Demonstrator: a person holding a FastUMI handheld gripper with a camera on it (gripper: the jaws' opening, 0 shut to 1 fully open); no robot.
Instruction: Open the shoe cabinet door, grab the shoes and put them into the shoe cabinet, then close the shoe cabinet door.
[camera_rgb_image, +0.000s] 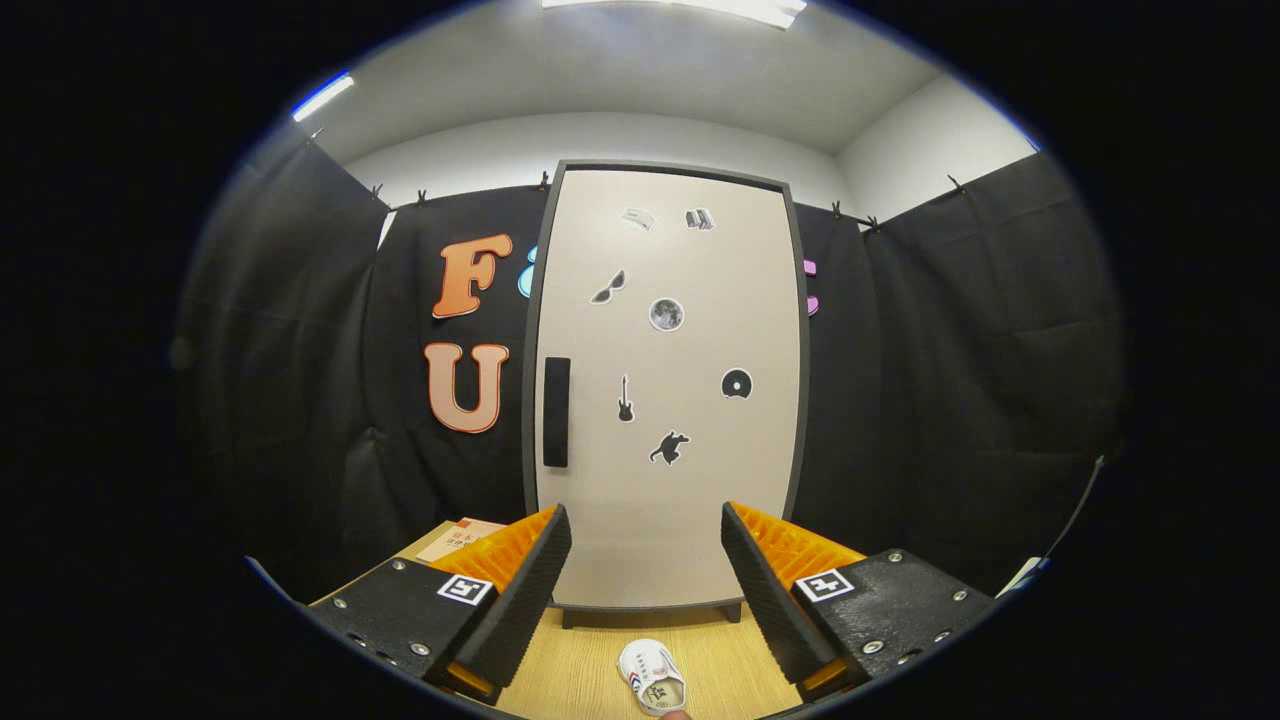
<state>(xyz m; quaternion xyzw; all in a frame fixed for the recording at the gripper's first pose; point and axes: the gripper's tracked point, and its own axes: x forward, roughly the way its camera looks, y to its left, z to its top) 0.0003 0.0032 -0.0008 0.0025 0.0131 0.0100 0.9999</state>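
Since the tall beige shoe cabinet door is fully closed inside its dark grey frame, the opening step is judged not yet begun. The door looks like a stiff flat panel, likely light to swing on hinges at its right side, though no hinges are visible. The sensible hold is the black upright bar handle near the door's left edge, at mid-height: it looks rigid and narrow enough for the fingers to close across it. The face of the panel is smooth and offers no other purchase. Several small black and grey stickers are scattered over it, flat and irrelevant to grip.

The small white low-top shoe with a dark-printed insole lies on the floor between the fingers and close under them, in front of the cabinet and apart from its base. It is judged light and soft-sided; the collar or heel rim should pinch well, whereas the toe may squash or slip. Whether a second shoe is present cannot be told.

The gripper is spread wide, fingers well apart and holding nothing, pointed at the lower part of the door and short of it.

Surface: light wood-grain floor, smooth, probably lets the shoe slide if nudged. A tan cardboard box sits beyond the left finger, beside the cabinet. Black cloth walls enclose the booth; white ceiling with a lit panel above.
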